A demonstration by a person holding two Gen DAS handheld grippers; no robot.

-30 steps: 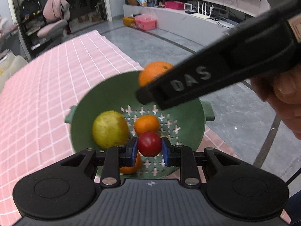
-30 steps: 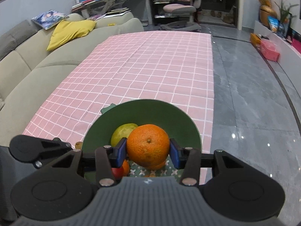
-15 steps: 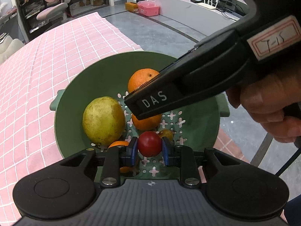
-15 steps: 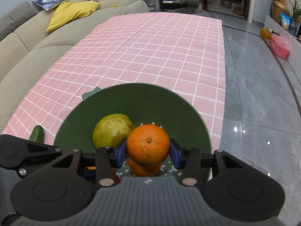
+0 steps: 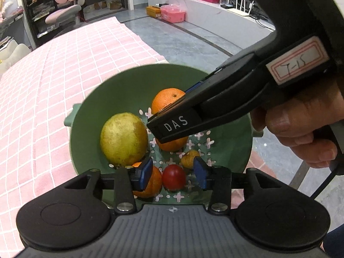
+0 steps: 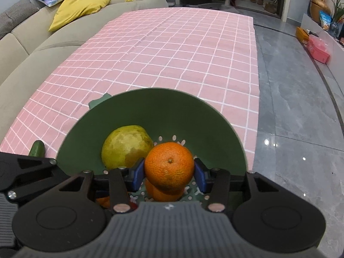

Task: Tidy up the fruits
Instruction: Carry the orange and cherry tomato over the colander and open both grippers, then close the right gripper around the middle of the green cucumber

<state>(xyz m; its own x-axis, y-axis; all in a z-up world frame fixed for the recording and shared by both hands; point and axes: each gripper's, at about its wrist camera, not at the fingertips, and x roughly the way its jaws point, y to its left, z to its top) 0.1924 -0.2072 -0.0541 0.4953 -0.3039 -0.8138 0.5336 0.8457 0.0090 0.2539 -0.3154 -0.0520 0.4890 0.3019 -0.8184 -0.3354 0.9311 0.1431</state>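
A green colander bowl (image 5: 90, 107) (image 6: 163, 107) sits at the near end of the pink checked tablecloth. In it lie a yellow-green pear (image 5: 123, 138) (image 6: 126, 145), oranges (image 5: 172, 144) and a small brown fruit (image 5: 189, 158). My left gripper (image 5: 173, 173) is open over the bowl, and a small red fruit (image 5: 173, 177) lies between its blue pads, touching neither. My right gripper (image 6: 168, 173) is shut on an orange (image 6: 168, 165) and holds it low in the bowl, just above another orange (image 6: 163, 193). The right gripper also shows from the side in the left wrist view (image 5: 172, 116).
A green cucumber (image 6: 37, 151) lies on the cloth left of the bowl. The pink cloth (image 6: 172, 49) stretches far beyond the bowl. A beige sofa (image 6: 32, 40) runs along its left side and grey floor (image 6: 301, 107) lies to the right.
My left gripper has opened and let go of the red fruit, which now lies in the bowl. My right gripper has lowered further into the bowl with the orange.
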